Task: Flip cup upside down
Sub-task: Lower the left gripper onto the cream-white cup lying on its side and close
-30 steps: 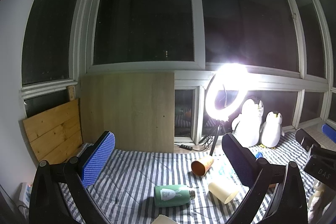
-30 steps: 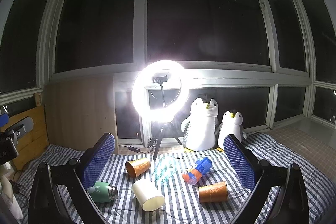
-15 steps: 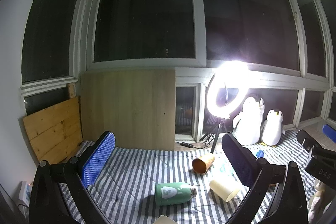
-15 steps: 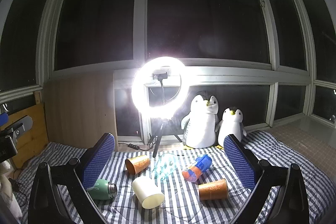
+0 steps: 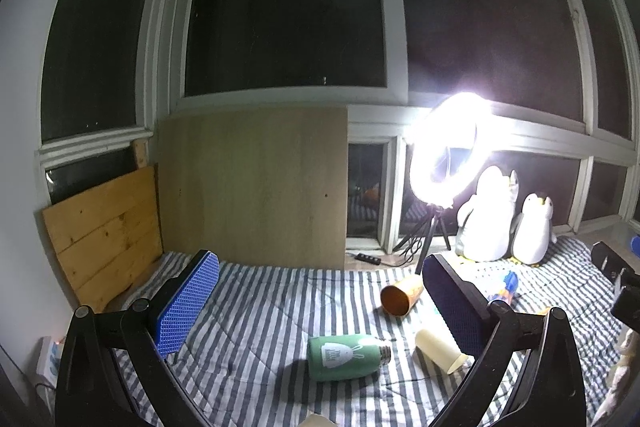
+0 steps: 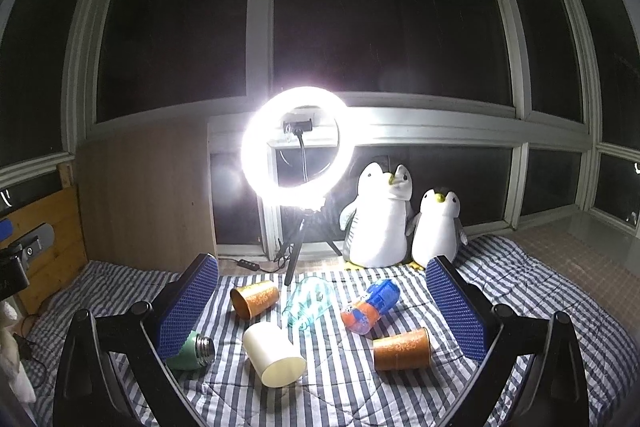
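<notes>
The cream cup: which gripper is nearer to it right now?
Probably the right, though it's close. The cream cup lies centred between the open right gripper's fingers, just ahead. From the left gripper, also open, the cup sits off beside its right finger, partly hidden.

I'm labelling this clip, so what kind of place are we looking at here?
Probably an enclosed balcony or sunroom in a home, at night. Large dark windows wrap around it, a striped blanket covers the floor, and two plush penguins sit beside a ring light on a tripod.
</notes>
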{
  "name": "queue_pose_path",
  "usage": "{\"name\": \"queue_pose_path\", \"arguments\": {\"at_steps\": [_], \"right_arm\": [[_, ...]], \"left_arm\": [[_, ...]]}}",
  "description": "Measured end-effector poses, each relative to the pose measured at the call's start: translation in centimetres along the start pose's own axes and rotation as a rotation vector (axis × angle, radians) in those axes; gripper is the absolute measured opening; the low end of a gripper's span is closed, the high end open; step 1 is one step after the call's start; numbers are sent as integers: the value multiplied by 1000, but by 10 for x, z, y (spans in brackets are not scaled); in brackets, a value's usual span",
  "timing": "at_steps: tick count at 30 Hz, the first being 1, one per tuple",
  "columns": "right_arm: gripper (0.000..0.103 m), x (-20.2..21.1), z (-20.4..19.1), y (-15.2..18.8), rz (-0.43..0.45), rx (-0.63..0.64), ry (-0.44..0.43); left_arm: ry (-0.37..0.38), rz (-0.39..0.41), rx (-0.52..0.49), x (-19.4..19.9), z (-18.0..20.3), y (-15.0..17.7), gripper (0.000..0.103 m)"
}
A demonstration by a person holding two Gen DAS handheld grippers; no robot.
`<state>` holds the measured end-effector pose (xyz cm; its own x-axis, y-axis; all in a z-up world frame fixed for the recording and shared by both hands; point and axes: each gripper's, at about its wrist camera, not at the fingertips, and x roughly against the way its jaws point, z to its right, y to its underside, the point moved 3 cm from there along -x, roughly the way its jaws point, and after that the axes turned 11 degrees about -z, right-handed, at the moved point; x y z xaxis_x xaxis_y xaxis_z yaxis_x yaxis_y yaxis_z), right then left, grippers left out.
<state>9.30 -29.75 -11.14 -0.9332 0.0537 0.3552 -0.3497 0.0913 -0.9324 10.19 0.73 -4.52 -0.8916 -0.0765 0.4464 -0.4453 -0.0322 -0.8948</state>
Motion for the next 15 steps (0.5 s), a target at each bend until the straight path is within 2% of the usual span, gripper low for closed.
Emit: {"name": "queue_pose_path", "arguments": {"at_steps": [8, 15], "right_arm": [[102, -26, 7, 12, -86, 14, -4], [102, -41, 26, 26, -152, 3, 14]], "left_arm": [[33, -109, -32, -45, 16, 18, 103], [113, -264, -96, -111, 56, 33, 103]]}}
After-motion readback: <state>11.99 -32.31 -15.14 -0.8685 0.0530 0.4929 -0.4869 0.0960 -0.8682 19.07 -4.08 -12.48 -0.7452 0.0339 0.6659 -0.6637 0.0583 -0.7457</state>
